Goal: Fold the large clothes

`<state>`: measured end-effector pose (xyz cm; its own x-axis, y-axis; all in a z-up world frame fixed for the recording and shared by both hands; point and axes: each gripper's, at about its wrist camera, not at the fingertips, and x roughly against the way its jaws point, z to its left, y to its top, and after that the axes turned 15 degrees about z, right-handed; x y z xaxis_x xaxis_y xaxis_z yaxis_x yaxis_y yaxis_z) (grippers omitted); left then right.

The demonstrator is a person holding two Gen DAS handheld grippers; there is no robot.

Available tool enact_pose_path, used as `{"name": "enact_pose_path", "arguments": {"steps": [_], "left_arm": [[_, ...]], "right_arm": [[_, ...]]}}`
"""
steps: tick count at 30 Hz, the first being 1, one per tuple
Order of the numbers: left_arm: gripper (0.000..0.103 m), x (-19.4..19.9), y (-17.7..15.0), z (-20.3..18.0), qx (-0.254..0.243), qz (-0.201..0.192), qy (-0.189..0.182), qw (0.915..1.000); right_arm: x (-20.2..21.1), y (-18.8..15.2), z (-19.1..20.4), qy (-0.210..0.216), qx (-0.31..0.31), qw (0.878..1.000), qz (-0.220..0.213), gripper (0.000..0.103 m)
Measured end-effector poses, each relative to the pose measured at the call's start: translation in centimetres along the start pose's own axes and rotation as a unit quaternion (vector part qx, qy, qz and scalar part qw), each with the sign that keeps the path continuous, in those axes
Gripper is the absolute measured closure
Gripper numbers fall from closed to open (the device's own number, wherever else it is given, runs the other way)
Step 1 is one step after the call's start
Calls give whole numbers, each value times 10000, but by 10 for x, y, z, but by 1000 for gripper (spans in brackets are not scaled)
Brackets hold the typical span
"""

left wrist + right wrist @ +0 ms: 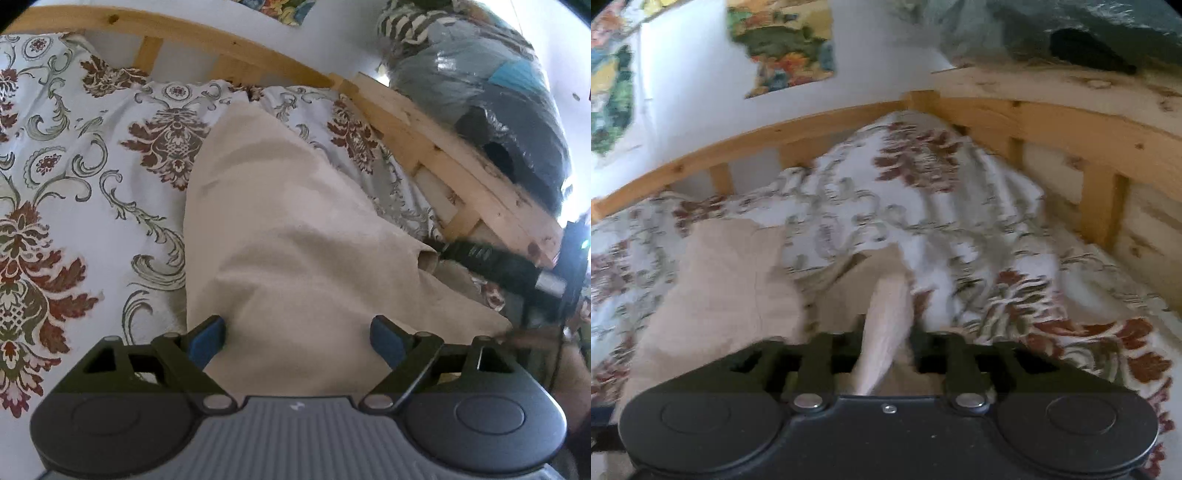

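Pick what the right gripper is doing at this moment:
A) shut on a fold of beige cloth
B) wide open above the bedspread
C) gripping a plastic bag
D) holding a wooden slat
A: in the right wrist view the right gripper pinches a fold of the beige cloth.

Soft daylight fills both views, nothing dim. In the left wrist view a hard white glare blows out the right edge, and the plastic-wrapped bundle [491, 85] throws bright glints. That view is mostly sharp, smearing only at its right side. The right wrist view is motion-blurred throughout: the floral bedspread [923, 229] pattern streaks and the wall pictures [783, 44] go mushy. Fisheye bends the wooden bed rail [207, 33] into curves, with dark corners.
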<state>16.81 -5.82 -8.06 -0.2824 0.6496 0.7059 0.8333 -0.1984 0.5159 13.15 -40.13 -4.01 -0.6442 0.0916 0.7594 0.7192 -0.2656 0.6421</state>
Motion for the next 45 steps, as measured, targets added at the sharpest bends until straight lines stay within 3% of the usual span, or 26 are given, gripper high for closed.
{"name": "enact_pose_path", "arguments": {"steps": [3,6,7,8,10,11,12,13,14,15,20,23,25,29,33,36,39,42,45], "left_arm": [[13,-2,-3,-2,-98,-4,59,9999],[13,-3,-4,-2,-89,-7,39,10000],[13,-3,-4,-1,-88,-5,36,10000],[13,-3,-4,-1,-88,-6,33,10000],[13,-3,-4,-2,-113,-2,61,9999],[13,-3,-5,-2,-140,-5,75,9999],[13,-3,-6,-2,-162,-15,76,9998],[13,-3,-6,-2,-174,-19,65,9998],[12,-3,-6,-2,-179,-14,50,9998],[12,-2,-6,-1,-181,-13,6,9998],[14,15,-4,7,40,-174,-415,9990],[14,30,-2,11,351,-466,-627,9963],[14,30,2,12,455,-442,-502,9967],[18,2,5,11,459,255,235,9983],[17,-4,2,14,512,303,165,9981],[15,-5,2,14,497,308,272,9979],[15,-8,3,14,525,337,301,9976],[14,-8,2,11,498,349,351,9975],[14,-9,1,11,506,346,386,9974]], "right_arm": [[14,7,-14,169,-577,9972,-450,48],[25,10,-32,1149,-1145,9843,-702,38],[22,12,-34,1569,-1191,9787,-581,30],[17,14,-32,1839,-1191,9749,-400,28],[4,16,-20,2007,-1008,9745,3,30],[-3,16,-11,1894,-852,9779,226,32],[-10,16,-2,1776,-673,9808,444,44],[-14,14,4,1732,-518,9817,604,69],[-17,12,10,1771,-365,9808,727,85],[-16,10,15,1796,-223,9804,786,94],[26,-3,31,1148,628,9895,606,97],[45,-16,37,391,1175,9900,680,103],[49,-32,42,-157,1613,9830,862,103],[38,-39,45,-226,1797,9767,1149,103],[12,-38,47,-286,1643,9752,1456,103],[25,-34,37,-120,1252,9883,862,97],[36,-29,37,-131,1163,9929,-219,73],[28,-14,47,135,1251,9893,-741,73],[8,4,68,460,1641,9815,-877,73]]}}
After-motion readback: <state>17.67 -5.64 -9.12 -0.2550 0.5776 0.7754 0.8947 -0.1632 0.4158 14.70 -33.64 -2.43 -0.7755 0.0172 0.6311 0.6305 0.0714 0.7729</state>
